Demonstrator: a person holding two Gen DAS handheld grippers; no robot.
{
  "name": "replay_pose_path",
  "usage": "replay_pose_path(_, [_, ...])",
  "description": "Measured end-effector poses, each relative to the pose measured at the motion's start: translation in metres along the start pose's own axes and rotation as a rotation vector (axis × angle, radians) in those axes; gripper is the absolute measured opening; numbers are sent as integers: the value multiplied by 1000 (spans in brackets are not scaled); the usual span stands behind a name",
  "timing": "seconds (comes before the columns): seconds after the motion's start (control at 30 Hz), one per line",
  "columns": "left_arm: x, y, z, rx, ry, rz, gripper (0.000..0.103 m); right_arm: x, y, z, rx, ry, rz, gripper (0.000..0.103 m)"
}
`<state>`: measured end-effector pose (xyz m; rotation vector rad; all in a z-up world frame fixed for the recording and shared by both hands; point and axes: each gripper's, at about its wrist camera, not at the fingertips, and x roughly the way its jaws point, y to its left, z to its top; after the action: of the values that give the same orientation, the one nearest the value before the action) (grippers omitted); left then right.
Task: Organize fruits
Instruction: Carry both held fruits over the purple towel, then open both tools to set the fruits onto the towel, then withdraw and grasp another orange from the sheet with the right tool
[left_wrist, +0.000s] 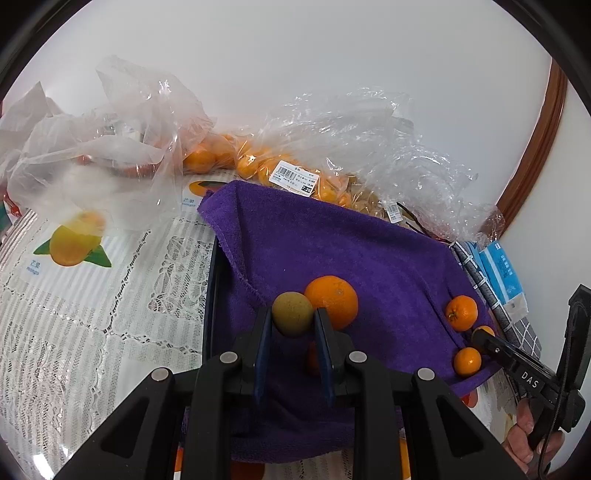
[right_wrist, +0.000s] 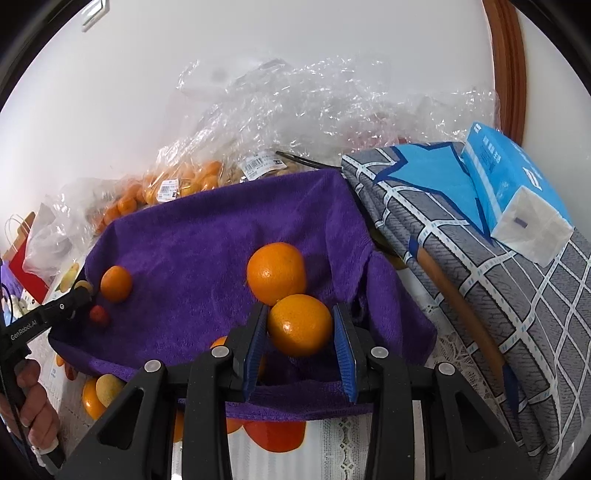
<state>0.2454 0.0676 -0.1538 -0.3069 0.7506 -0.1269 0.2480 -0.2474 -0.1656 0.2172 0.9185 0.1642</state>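
Observation:
A purple towel (left_wrist: 332, 236) lies over a tray on the table. My left gripper (left_wrist: 292, 314) is shut on a small green-brown fruit (left_wrist: 291, 314) held just above the towel, beside a big orange (left_wrist: 332, 301). Two small mandarins (left_wrist: 461, 312) lie at the towel's right edge. In the right wrist view my right gripper (right_wrist: 300, 325) is shut on an orange (right_wrist: 299, 325) over the towel (right_wrist: 207, 243), in front of a second big orange (right_wrist: 276, 272). A small orange (right_wrist: 116, 283) and a small red fruit (right_wrist: 99, 316) lie at the towel's left. The left gripper's fingertips (right_wrist: 79, 290) reach in there.
Clear plastic bags of mandarins (left_wrist: 258, 166) and other fruit stand behind the towel against the wall. A crumpled bag (left_wrist: 92, 147) lies at the left on the lace tablecloth with fruit pictures. A grey checked cloth (right_wrist: 480, 240) with a blue tissue pack (right_wrist: 509, 192) lies to the right.

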Motion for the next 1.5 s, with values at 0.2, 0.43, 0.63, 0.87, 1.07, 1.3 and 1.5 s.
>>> replay_pose_path(0.2, [1, -1, 0, 7, -1, 6, 22, -7, 0, -2, -9, -32, -5, 37])
replay_pose_path(0.43, [0, -1, 0, 3, -13, 5, 22, -16, -5, 0, 18, -60, -8, 43])
replay_pose_path(0.63, [-2, 0, 2, 4, -24, -3, 24, -31, 10, -4, -65, -132, -69, 43])
replay_pose_path(0.87, [-4, 1, 4, 2, -31, -3, 31, -38, 8, -2, -26, -144, -85, 43])
replay_pose_path(1.07, [-10, -4, 3, 23, -57, 7, 34, -64, 14, -12, -17, -125, -128, 43])
replay_pose_path(1.3, [-21, -7, 3, 34, -90, 22, 35, -78, 24, -38, 22, -44, -59, 43])
replay_pose_path(1.5, [-57, -2, -1, 40, -92, 81, 35, -75, 42, -60, 35, 19, 9, 41])
